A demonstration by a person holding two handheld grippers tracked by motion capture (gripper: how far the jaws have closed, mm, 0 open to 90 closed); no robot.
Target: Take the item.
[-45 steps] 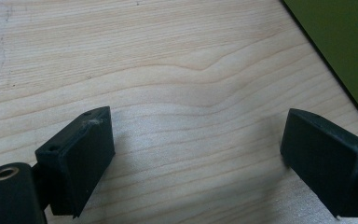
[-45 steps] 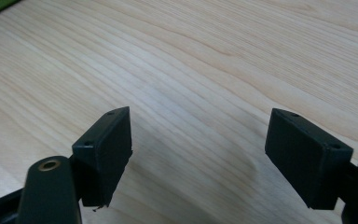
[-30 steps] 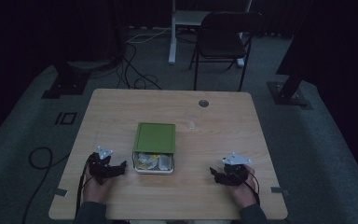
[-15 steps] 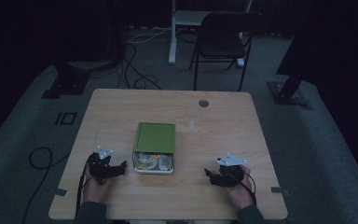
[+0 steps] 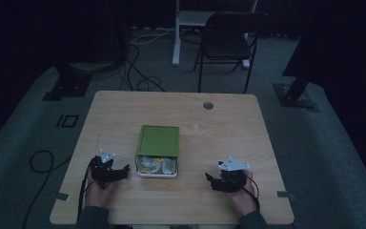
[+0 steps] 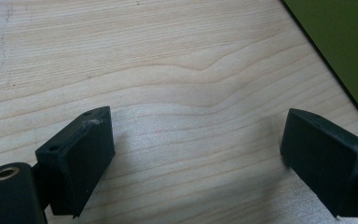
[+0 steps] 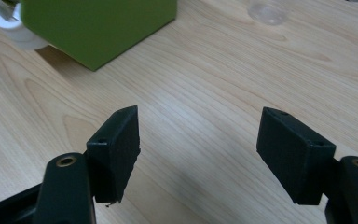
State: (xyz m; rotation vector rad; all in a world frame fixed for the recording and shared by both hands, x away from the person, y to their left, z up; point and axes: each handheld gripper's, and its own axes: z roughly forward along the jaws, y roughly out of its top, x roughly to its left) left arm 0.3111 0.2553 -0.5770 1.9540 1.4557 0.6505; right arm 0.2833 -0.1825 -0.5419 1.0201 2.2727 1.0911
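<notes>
The left gripper (image 5: 124, 171) is held low over the wooden table (image 5: 124, 109) with its jaws spread wide and nothing between them; in the left gripper view only bare woodgrain is seen in the gap, and a green edge of the box (image 6: 345, 51) is cut off at the upper right, so the tool is judged to be parked just beside the container rather than engaged with it. The right gripper (image 5: 212, 181) is likewise held spread and empty near the table's front edge, and it is set well apart from the box (image 7: 93, 28), whose green side is seen beyond its jaws. The green box (image 5: 158, 143) is placed at the middle of the table between the two tools, within reach of either. Its lid appears to be slid back, so that a white tray of small pale and yellow items (image 5: 155, 166) is exposed at the near end; what they are cannot be told in this dim light. A small clear object (image 7: 265, 11), possibly a cap, is left farther out.
</notes>
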